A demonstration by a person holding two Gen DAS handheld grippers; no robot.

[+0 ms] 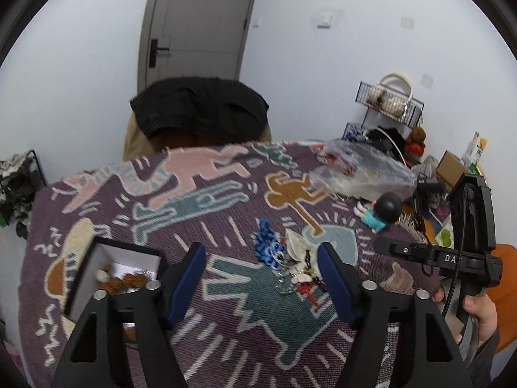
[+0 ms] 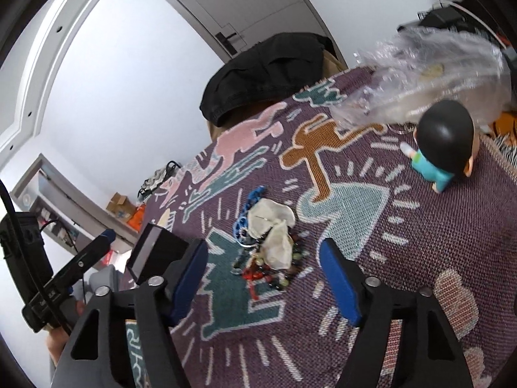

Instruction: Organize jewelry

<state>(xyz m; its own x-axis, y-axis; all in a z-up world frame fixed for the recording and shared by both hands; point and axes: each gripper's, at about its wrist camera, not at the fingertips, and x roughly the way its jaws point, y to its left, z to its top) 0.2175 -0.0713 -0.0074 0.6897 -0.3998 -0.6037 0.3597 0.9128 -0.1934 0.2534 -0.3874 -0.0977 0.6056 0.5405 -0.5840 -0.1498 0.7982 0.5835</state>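
Jewelry (image 1: pixel 292 266) lay heaped near the middle of a purple patterned blanket (image 1: pixel 226 323), blue beads and a pale pouch (image 2: pixel 273 226) among it. A black box (image 1: pixel 119 273) sat open toward the blanket's left edge, a doll (image 2: pixel 442 148) toward its far right corner. Left gripper (image 1: pixel 261 274) and right gripper (image 2: pixel 263 274) hovered with fingers apart, holding nothing.

Left wrist view: jewelry pile (image 1: pixel 290 265) at centre on the blanket (image 1: pixel 194 213). Box (image 1: pixel 106 271) at 9 o'clock of the pile, holding pieces. Figurine (image 1: pixel 379 211) at 2 o'clock, lying on the blanket; plastic bag (image 1: pixel 362 171) behind it at 1 o'clock.
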